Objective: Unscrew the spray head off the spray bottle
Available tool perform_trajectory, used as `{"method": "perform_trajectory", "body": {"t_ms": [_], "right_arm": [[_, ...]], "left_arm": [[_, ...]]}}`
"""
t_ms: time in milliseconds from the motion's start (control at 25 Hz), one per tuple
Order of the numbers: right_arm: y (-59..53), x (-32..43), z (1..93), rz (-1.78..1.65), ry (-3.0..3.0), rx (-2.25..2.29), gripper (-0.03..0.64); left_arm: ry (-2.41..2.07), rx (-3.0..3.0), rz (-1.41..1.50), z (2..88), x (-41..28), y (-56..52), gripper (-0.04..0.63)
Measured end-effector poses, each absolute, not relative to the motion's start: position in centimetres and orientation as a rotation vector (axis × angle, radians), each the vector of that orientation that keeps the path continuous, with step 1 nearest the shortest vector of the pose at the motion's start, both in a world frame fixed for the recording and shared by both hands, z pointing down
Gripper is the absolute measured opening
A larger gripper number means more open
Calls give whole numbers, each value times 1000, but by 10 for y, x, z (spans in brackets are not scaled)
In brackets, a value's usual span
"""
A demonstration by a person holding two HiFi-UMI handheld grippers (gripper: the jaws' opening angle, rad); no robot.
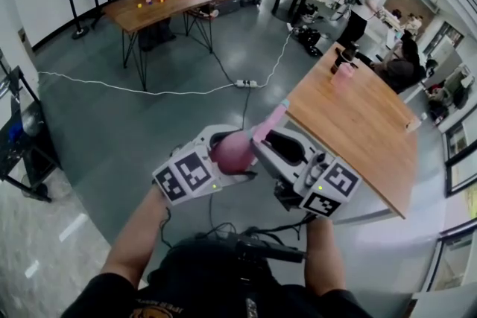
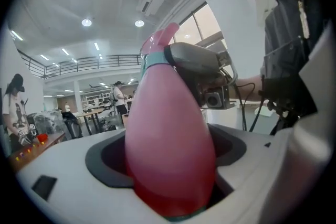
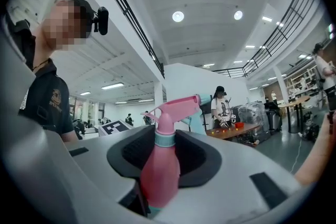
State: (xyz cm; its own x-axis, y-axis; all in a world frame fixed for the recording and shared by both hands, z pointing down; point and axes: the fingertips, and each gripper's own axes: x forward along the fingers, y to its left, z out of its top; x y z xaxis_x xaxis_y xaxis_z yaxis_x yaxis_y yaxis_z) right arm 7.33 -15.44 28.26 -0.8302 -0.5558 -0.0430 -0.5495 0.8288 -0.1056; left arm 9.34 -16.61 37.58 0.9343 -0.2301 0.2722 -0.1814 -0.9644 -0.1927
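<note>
A pink spray bottle [image 1: 235, 151] hangs in the air between my two grippers, above the floor. My left gripper [image 1: 216, 153] is shut on its wide body [image 2: 168, 144]. The teal collar [image 2: 155, 63] and pink spray head [image 2: 165, 36] sit on top of the neck. My right gripper [image 1: 279, 153] comes in from the right and is shut on the narrow upper part of the bottle [image 3: 160, 170], below the collar [image 3: 164, 139]. The spray head [image 3: 176, 107] sticks out past its jaws, and in the head view the head [image 1: 270, 123] points up and away.
A long wooden table [image 1: 358, 123] stands just right of my grippers, with a pink object [image 1: 343, 74] at its far end. A power strip and white cable [image 1: 246, 83] lie on the grey floor. A second table [image 1: 168, 4] with small items stands far off, with people around.
</note>
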Motion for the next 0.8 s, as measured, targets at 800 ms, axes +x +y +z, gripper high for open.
{"method": "perform_trajectory", "body": {"t_ms": [800], "right_arm": [[-175,90,297,-283,2833,-1083,174]], "left_arm": [[634,-2911,-462,386,98,-194,426]]}}
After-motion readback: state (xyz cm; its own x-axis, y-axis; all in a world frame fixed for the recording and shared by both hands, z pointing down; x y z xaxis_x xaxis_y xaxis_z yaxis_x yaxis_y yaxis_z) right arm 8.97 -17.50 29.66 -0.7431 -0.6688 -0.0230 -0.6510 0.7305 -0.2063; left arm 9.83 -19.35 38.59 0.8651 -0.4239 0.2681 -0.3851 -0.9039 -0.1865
